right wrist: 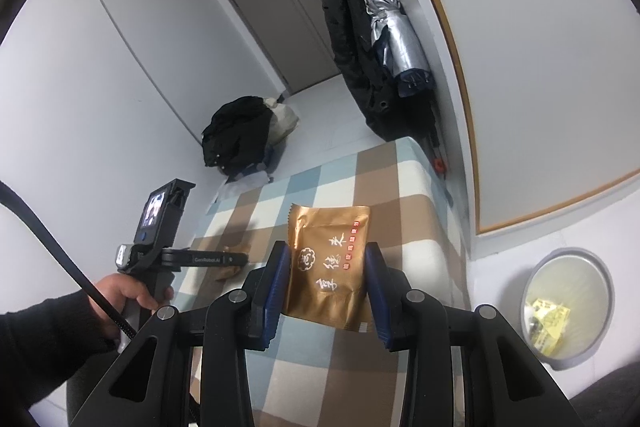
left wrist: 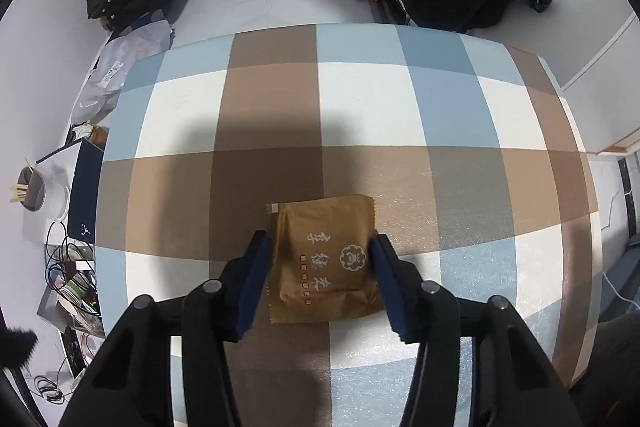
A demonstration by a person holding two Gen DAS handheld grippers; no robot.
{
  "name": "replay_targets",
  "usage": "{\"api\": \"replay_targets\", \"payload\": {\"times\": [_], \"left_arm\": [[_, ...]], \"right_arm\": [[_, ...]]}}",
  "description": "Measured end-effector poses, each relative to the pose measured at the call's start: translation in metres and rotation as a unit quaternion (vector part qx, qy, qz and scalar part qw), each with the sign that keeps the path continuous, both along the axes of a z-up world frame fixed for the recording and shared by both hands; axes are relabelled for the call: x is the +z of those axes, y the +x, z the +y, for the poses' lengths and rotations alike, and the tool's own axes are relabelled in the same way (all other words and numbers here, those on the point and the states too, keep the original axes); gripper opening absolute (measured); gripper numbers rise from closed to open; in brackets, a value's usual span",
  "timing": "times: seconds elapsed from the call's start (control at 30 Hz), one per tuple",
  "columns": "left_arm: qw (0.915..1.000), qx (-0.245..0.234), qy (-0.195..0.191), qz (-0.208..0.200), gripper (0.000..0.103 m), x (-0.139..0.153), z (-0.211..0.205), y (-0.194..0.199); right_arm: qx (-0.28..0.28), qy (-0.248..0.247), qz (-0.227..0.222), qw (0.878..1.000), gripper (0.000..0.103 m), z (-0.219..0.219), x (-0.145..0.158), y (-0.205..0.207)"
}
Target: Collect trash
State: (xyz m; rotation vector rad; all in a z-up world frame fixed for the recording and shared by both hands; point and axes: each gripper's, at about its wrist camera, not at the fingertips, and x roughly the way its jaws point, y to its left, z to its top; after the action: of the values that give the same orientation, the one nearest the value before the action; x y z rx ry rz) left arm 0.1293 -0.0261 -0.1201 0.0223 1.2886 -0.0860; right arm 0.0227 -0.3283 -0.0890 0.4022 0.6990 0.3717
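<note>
My left tool [left wrist: 322,259] straddles a brown packet [left wrist: 326,255] lying flat on the checkered desk [left wrist: 400,107], pads at its edges, grip uncertain. My right tool [right wrist: 327,281] is clenched on a second brown packet [right wrist: 330,267], raised above the desk, with the grey bin [right wrist: 568,307] on the floor to the right.
</note>
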Motion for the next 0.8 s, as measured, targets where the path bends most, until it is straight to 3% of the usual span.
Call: {"api": "replay_targets", "payload": {"times": [0.27, 0.37, 0.57, 0.8], "left_arm": [[0.9991, 0.024, -0.034, 0.003, 0.032, 0.004, 0.007, 0.000], [0.9978, 0.027, -0.060, 0.003, 0.015, 0.009, 0.007, -0.001], [0.9946, 0.040, -0.095, 0.007, 0.008, 0.011, 0.016, -0.003], [0.9936, 0.037, -0.107, 0.005, 0.003, 0.023, 0.018, -0.006]], "right_arm": [[-0.005, 0.000, -0.002, 1.000, 0.037, -0.002, 0.000, -0.002], [-0.007, -0.002, -0.002, 1.000, 0.037, -0.001, 0.000, -0.003], [-0.008, -0.012, -0.008, 1.000, 0.038, 0.000, 0.002, -0.005], [-0.013, -0.019, -0.011, 1.000, 0.038, 0.002, 0.003, -0.007]]}}
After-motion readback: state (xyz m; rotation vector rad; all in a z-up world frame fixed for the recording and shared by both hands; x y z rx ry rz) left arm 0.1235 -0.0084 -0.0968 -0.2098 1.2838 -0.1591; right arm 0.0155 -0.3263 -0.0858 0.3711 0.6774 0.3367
